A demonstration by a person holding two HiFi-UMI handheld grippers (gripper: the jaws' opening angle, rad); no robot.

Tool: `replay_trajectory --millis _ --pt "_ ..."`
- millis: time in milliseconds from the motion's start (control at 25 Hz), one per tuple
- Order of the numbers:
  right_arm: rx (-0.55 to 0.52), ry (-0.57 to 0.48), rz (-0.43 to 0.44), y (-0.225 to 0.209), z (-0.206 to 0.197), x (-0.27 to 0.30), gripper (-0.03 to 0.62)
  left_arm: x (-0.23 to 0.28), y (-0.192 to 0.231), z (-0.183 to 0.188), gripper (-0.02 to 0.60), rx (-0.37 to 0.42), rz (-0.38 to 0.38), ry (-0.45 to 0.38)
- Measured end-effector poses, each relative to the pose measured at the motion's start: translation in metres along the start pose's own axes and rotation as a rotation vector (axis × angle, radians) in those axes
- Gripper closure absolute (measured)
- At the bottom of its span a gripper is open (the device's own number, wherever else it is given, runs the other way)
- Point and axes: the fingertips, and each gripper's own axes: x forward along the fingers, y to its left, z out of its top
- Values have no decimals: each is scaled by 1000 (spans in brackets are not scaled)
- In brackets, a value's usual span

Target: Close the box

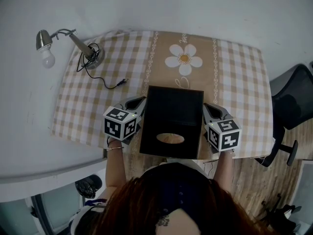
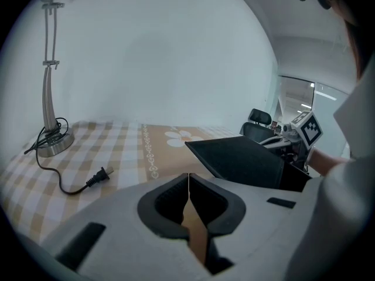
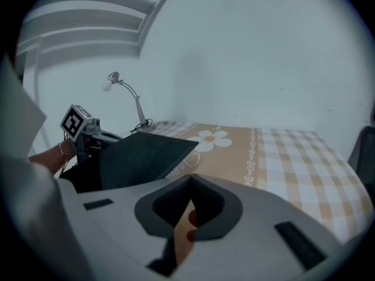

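2 jaw pairs, both pressed together and empty: left gripper (image 1: 139, 102) and right gripper (image 1: 211, 107) flank the black box (image 1: 172, 124) on the checked tablecloth (image 1: 239, 67); its lid (image 2: 237, 158) stands tilted open.

A table (image 1: 234, 72) under a beige-and-white checked cloth with 1 daisy band stands against a plain pale wall (image 1: 195, 4). A silver desk lamp (image 1: 92, 57) sits at its far left corner, its plug lying on the cloth. A black office chair (image 1: 291, 102) stands on the wood floor (image 1: 254, 180) at the right.

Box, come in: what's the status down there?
Left gripper, right gripper: fingers shut, flanking box. Lid tilted up, not closed. Lamp far left, nothing blocking.
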Motion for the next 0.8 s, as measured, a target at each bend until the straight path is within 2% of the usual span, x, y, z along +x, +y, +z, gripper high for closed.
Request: replay_trajectory --millis 800 --pt "-42 -79 -73 6 24 -25 577 -26 -8 26 553 47 69 -81"
